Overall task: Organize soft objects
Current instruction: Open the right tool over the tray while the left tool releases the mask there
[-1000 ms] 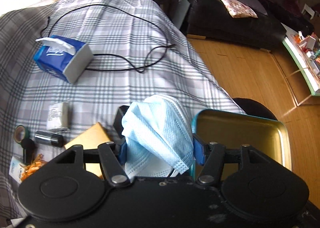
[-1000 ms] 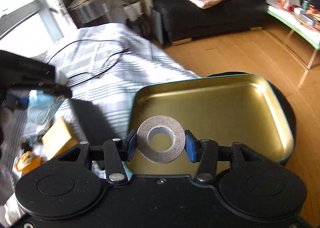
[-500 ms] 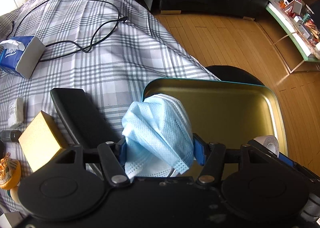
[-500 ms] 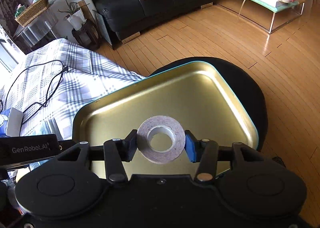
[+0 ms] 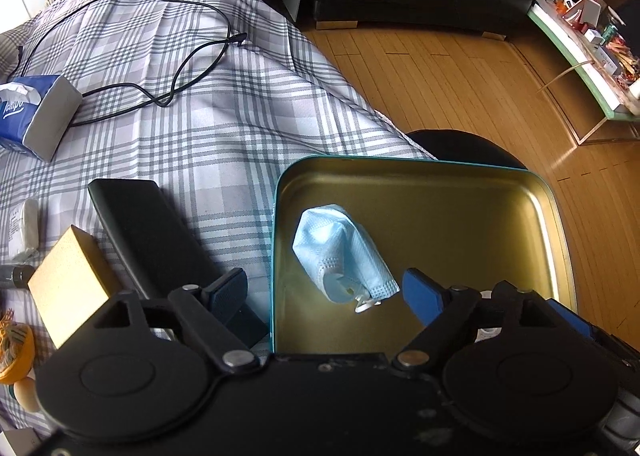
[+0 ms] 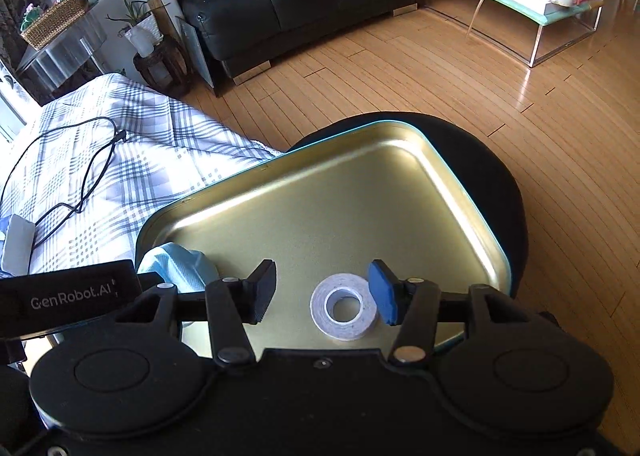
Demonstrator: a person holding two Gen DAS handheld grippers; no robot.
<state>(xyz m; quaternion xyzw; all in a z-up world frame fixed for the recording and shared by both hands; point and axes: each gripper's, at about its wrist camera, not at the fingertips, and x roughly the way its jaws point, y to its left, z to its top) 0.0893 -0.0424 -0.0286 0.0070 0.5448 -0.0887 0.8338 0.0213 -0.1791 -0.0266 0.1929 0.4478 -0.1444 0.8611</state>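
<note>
In the left wrist view, the left claw (image 5: 324, 292) is spreading its jaws, and its blue pads stand clear of the crumpled light-blue face mask (image 5: 340, 252), which lies between and beyond them inside the shallow gold-coloured metal tray with a teal rim (image 5: 480, 216), near the tray's left wall. The tray sits at the edge of a bed covered in grey-and-white plaid cloth (image 5: 200, 116). On the cloth to the left lie a flat black rectangular case (image 5: 148, 232), a tan block-shaped sponge (image 5: 72, 284), a blue tissue pack (image 5: 32, 116) and a looped black cable (image 5: 180, 68). In the right wrist view, the right claw (image 6: 322, 292) is also opening, with its pads apart from the small roll of white tape (image 6: 344, 310), which lies flat on the tray floor (image 6: 360, 208) between them, closer to the right blue pad. The face mask (image 6: 180, 268) shows at the tray's left corner, partly hidden behind the black body of the left claw.
</note>
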